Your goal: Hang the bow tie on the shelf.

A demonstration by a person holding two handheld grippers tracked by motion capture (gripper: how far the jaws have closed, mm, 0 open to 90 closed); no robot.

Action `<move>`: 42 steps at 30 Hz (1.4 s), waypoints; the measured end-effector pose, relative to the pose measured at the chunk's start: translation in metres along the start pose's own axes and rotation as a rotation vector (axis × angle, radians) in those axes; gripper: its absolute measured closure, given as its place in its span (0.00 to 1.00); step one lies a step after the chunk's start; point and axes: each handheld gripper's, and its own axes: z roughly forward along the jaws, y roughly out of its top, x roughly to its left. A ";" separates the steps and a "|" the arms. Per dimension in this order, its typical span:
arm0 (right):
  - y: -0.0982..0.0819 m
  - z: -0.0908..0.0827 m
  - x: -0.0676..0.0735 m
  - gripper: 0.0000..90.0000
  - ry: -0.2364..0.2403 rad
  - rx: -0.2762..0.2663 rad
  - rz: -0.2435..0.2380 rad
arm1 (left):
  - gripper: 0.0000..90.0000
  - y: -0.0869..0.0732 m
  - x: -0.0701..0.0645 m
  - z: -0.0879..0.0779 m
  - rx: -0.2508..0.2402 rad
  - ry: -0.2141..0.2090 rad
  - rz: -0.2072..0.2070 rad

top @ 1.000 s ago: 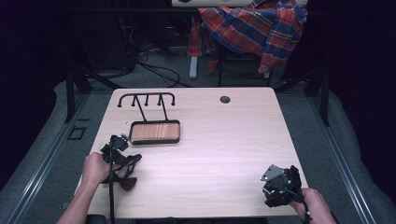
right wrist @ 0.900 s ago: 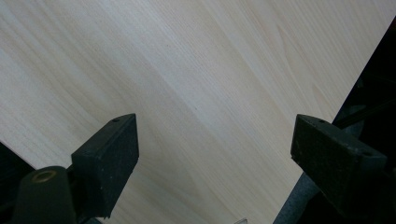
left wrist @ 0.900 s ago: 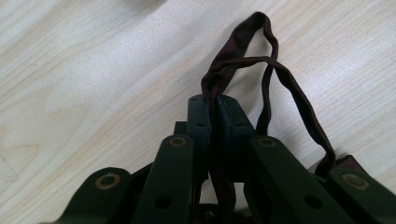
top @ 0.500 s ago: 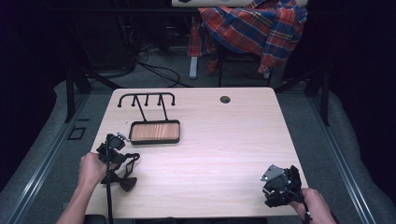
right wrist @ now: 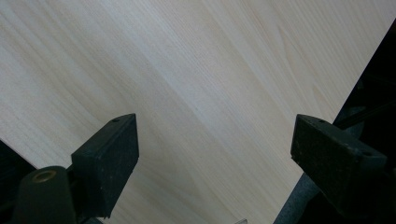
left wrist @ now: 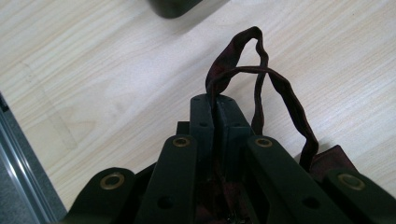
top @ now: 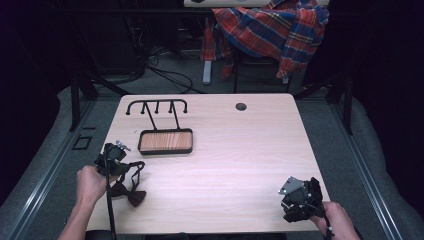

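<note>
While no writing shows, left gripper point(left wrist: 215, 105) pinches bow tie point(top: 129, 192) strap—jaws closed.

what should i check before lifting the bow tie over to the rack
1. Left gripper shut on the bow tie strap: ok.
2. Bow off the table: not ok, it looks to rest there.
3. Strap free of tangles: cannot tell.
4. Rack hooks bare: ok.
5. Tray out of the path: cannot tell.
6. Right gripper open, parked near the table edge: ok.
</note>
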 end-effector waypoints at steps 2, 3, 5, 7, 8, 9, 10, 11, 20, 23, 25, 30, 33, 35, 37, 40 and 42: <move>0.000 0.000 0.000 0.17 -0.001 -0.001 0.003 | 0.96 -0.001 0.000 -0.003 -0.010 0.002 -0.004; 0.000 0.000 0.000 0.17 0.000 -0.004 0.005 | 0.96 -0.001 0.000 -0.004 -0.015 0.005 -0.001; 0.000 0.000 0.000 0.17 0.001 -0.001 0.002 | 0.96 -0.002 -0.001 -0.006 -0.025 0.009 -0.004; 0.000 0.000 -0.001 0.17 0.002 -0.002 0.002 | 0.96 -0.001 -0.001 -0.009 -0.031 0.010 -0.004; 0.000 0.000 -0.001 0.17 0.002 -0.002 0.002 | 0.96 -0.001 -0.001 -0.009 -0.031 0.010 -0.004; 0.000 0.000 -0.001 0.17 0.006 -0.003 0.005 | 0.96 -0.001 -0.001 -0.010 -0.034 0.011 -0.004; 0.000 0.000 -0.001 0.17 0.006 -0.003 0.005 | 0.96 -0.001 -0.001 -0.010 -0.041 0.013 -0.005; 0.000 0.000 -0.001 0.17 0.006 -0.002 0.005 | 0.97 -0.001 -0.001 -0.011 -0.047 0.014 -0.006; 0.000 0.000 -0.001 0.17 0.004 0.001 0.009 | 0.97 0.001 -0.004 -0.023 -0.092 0.030 -0.004; 0.000 0.000 -0.001 0.17 0.003 0.002 0.005 | 0.97 0.002 -0.004 -0.027 -0.111 0.031 -0.006; 0.000 0.000 -0.001 0.17 0.004 0.000 0.007 | 0.97 0.002 -0.005 -0.028 -0.116 0.033 -0.008; 0.000 0.000 -0.001 0.17 0.004 0.001 0.008 | 0.97 0.003 -0.005 -0.033 -0.132 0.046 -0.009; 0.000 0.001 -0.001 0.17 0.008 -0.007 0.017 | 0.97 0.004 -0.004 -0.036 -0.148 0.049 -0.018; 0.000 0.001 -0.001 0.17 0.011 -0.011 0.027 | 0.97 0.006 -0.003 -0.040 -0.166 0.055 -0.023; 0.000 0.000 -0.002 0.17 0.000 -0.005 0.020 | 0.97 0.007 -0.002 -0.041 -0.171 0.056 -0.025; 0.000 0.000 -0.002 0.17 -0.002 -0.007 0.028 | 0.97 0.009 0.000 -0.044 -0.183 0.057 -0.034; 0.000 0.000 -0.002 0.17 0.002 -0.018 0.035 | 0.97 0.010 0.001 -0.045 -0.188 0.063 -0.032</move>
